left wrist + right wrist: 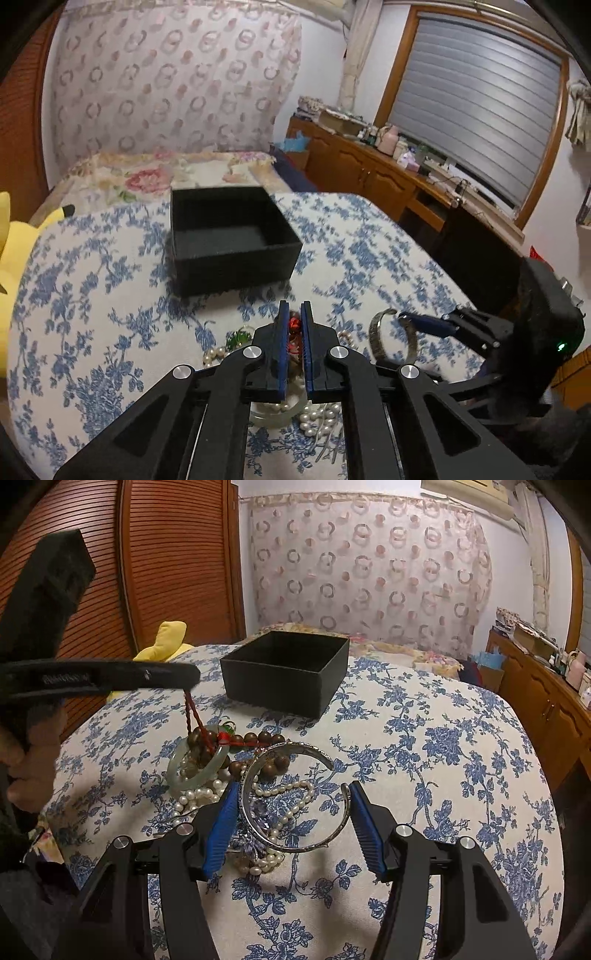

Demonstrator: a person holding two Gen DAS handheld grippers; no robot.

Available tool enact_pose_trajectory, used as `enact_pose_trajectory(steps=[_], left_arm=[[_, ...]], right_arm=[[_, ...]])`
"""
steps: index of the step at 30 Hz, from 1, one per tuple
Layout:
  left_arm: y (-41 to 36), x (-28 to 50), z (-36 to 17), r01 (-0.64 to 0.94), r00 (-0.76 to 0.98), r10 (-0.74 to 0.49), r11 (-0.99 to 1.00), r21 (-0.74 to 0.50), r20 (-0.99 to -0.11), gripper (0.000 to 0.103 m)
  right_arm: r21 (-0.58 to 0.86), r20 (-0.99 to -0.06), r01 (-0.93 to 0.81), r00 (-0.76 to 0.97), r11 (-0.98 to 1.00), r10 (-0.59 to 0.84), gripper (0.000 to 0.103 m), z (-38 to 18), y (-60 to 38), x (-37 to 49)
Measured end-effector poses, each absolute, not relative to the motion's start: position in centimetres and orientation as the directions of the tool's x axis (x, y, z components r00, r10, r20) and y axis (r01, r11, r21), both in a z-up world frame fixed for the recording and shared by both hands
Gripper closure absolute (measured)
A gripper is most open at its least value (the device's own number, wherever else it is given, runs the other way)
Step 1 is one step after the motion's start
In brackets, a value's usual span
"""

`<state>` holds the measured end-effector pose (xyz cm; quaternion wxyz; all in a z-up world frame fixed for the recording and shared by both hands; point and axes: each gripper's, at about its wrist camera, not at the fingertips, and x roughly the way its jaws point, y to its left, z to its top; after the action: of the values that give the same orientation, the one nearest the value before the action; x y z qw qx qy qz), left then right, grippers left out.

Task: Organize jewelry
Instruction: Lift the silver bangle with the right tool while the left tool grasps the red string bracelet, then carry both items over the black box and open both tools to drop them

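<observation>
Landmark: the black box (286, 672) is sitting open-topped on the blue-flowered bedspread (443, 760), and every place below is given from it.

Yellow plush toy (168, 638): it is lying left of the black box, at the bedspread's edge.

Left gripper (294, 325): it is hanging left of and nearer than the black box, its jaws pressed together on a red cord (192, 710). A person's hand (26, 760) is gripping its handle.

Red cord: it is running down from the left gripper's jaws to the pile, taut, on the near left of the black box.

Jewelry pile (236, 771): it is lying on the bedspread just in front of the black box, well apart from its wall.

Jade bangle (195, 764): it is resting at the pile's left end, tilted up on the other pieces.

Wooden bead bracelet (258, 738): it is lying on the side of the pile closest to the black box.

Pearl strand (291, 805): it is trailing through the near part of the pile.

Silver cuff (295, 797): it is lying nearest the camera, in front of the black box.

Right gripper (291, 827): it is hovering over the silver cuff, jaws standing wide either side of it; whether the pads are touching the cuff I cannot tell.
</observation>
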<state>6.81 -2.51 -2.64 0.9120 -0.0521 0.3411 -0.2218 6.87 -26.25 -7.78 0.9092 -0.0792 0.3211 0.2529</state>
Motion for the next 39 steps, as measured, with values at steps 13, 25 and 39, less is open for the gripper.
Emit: enact_pose_trajectory(steps=[13, 25, 39], left_arm=[[-1.4, 6.2, 2.2, 0.368, 0.747, -0.425, 0.905, -0.215, -0.512, 0.098], [0.0, 10.8, 0.8, 0.293, 0.757, -0.353, 0.936, -0.196, -0.550, 0.097], [0.0, 16.1, 1.8, 0.256, 0.771, -0.313, 0.950, -0.180, -0.555, 0.097]], right_arm=[[0.007, -0.616, -0.513, 0.674, 0.858, 0.408, 0.042, -6.9, -25.9, 7.1], [-0.028, -0.586, -0.523, 0.699, 0.852, 0.410, 0.042, -5.7, -24.5, 11.5], [-0.011, -0.581, -0.532, 0.692, 0.847, 0.428, 0.042, -4.8, -22.6, 18.4]])
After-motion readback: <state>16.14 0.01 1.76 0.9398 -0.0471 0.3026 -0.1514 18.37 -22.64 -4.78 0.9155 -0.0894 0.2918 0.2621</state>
